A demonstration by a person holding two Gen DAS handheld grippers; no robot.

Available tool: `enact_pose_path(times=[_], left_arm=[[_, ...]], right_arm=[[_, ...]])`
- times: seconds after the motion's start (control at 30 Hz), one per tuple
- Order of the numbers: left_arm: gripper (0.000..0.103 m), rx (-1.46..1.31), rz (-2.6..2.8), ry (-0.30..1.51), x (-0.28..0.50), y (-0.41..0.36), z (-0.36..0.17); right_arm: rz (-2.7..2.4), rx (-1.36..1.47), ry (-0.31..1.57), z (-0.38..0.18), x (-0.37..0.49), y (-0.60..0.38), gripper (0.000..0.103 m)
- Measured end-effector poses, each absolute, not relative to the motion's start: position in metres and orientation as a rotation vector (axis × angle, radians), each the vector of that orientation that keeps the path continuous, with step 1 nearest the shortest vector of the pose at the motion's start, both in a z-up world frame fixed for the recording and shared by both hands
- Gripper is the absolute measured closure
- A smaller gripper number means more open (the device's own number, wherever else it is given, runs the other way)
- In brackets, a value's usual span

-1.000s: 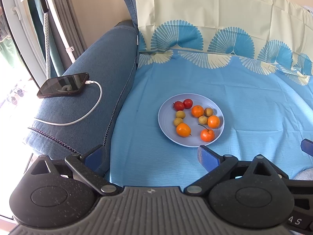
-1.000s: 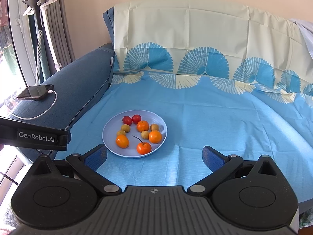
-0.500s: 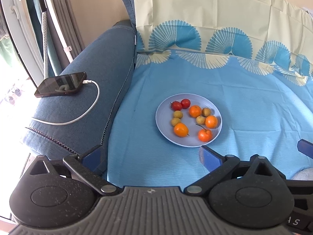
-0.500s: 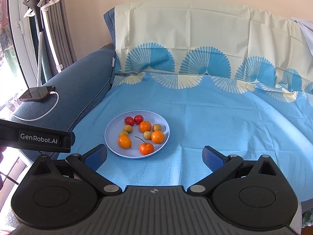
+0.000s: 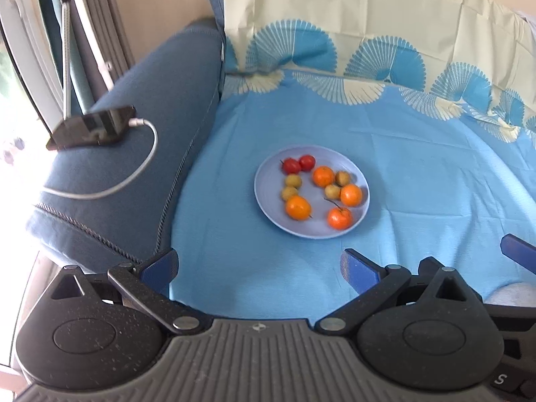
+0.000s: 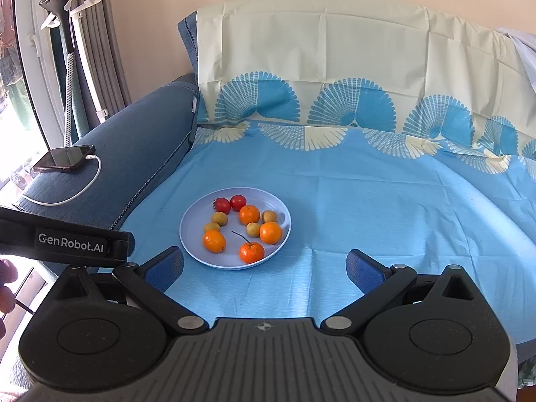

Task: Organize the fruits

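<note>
The left gripper [image 5: 259,264] and the right gripper [image 6: 264,266] both hung with blue-padded jaws spread wide and nothing between them, the bulky black housings cutting off the near part of the blue patterned sheet [image 6: 385,201] in each view. Ahead of both, well apart from the fingertips, the round pale-blue plate [image 5: 268,174] lay flat on the sheet, carrying four orange mandarins [image 5: 297,207], two red cherry tomatoes [image 5: 291,166] and four small yellow-green fruits [image 5: 293,180] too small to name. Of the left gripper, the right wrist view caught only a black bar at its left edge, while a dark smartphone [image 5: 92,128] on its white cable looked blurred on the blue sofa arm [image 5: 160,100].
</note>
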State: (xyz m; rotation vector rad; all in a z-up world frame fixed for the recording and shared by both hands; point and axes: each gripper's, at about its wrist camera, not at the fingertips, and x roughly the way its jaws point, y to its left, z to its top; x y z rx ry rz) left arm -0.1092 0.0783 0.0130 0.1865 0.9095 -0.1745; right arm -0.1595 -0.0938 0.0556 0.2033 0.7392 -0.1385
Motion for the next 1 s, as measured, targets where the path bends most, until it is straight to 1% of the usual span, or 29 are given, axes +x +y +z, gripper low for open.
enact_pose_path(times=[0.4,1.0], left_arm=[[0.000,0.233,-0.142,0.848,-0.1140,0.0744,0.0151],[0.000,0.239,-0.122,0.853,-0.1128,0.0737,0.0139]], right_arm=[[-0.148,0.208,0.745,0.0532,-0.1585,-0.0954,0.001],[-0.150,0.196,0.744,0.0530,-0.1585,-0.0949,0.001]])
